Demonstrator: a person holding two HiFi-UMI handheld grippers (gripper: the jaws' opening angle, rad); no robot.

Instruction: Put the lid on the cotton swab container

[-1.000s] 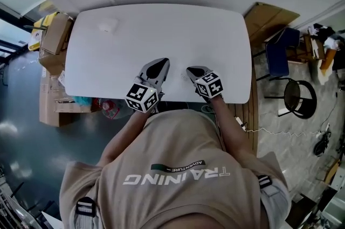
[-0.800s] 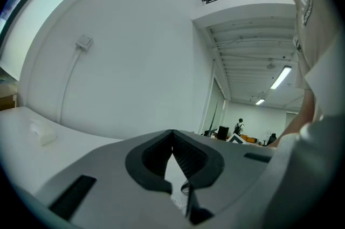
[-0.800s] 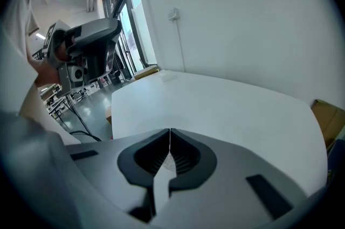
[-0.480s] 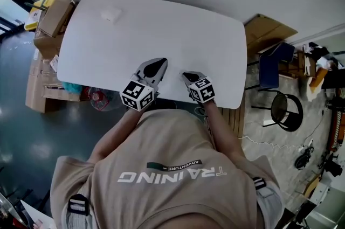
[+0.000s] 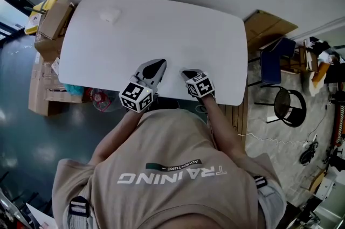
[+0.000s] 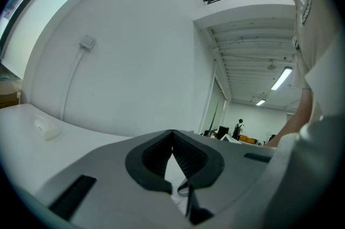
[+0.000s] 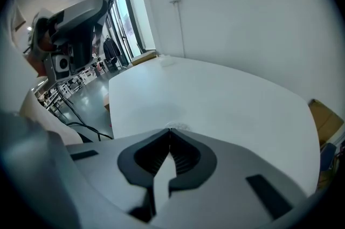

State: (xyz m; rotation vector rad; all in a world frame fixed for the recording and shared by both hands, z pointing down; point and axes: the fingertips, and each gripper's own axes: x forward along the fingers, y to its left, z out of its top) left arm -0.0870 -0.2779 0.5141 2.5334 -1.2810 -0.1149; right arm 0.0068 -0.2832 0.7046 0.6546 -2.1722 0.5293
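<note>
Head view: the grey left gripper and grey right gripper have barely moved in the last half second, at 6 o'clock on the white rounded table. The small white cotton swab container lies at 11 o'clock, too small to detail.
Left gripper view: jaws pressed together, empty.
Right gripper view: jaws together, empty. A faint clear round thing lies just past them, indistinct.

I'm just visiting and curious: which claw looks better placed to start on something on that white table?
Probably the right claw: a small clear item lies just past its closed tips. The left claw is also closed, and the only other thing, a white object, lies far across the table.
</note>
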